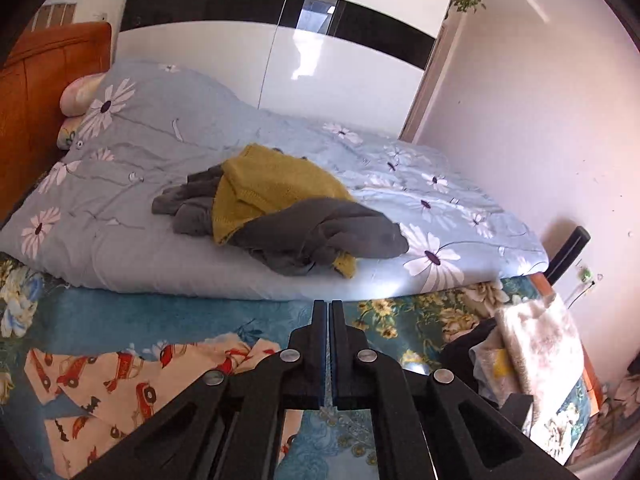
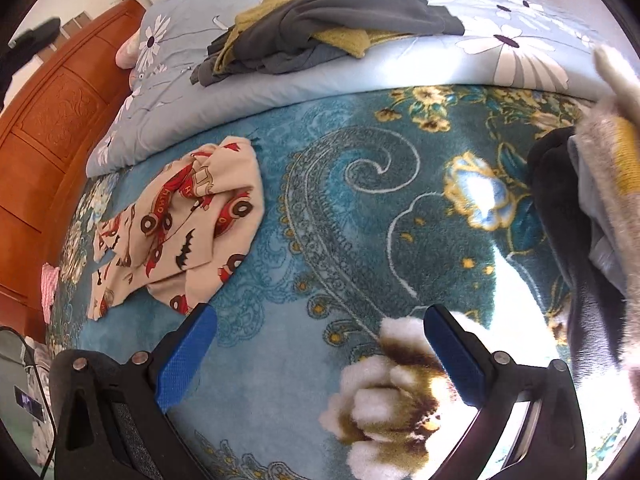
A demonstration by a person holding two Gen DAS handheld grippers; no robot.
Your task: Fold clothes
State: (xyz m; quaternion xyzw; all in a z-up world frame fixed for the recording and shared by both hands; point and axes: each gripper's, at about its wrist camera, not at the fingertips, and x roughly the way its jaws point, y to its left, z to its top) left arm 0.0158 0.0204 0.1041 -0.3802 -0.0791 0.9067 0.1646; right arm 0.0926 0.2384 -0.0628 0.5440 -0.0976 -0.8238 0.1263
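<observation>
Clothes lie in three places on the bed, and none is folded yet by the look of them. Nearest on the left is a cream printed garment (image 2: 176,228), thin woven cotton with red cars and black bats, crumpled flat on the teal floral blanket (image 2: 304,208). Farther off, on the pale blue daisy-print quilt (image 1: 168,136), a mustard knit sweater (image 1: 272,184) is tangled with a soft grey garment (image 1: 320,232), the grey draped over the knit's near edge. At the right edge sits a heap of dark and fuzzy beige-and-yellow pieces (image 2: 600,184).

The left gripper (image 1: 329,308) has its fingers pressed together with nothing between them and hovers above the blanket, pointing toward the quilt. The right gripper (image 2: 320,320) has its blue-padded fingers wide apart, empty, low over the blanket's bare middle.

The step in hand seems to be picking one piece to lay out. The printed garment looks the sensible choice: it is closest and lies alone. Doing it well likely means opening the left fingers, pinching two corners of one hem or the shoulders, lifting, and spreading it on the blanket's plush middle. The pile may drag at thin cotton, so lifting should beat sliding. The knit will stretch and sag; the grey piece looks limp and slippery.
</observation>
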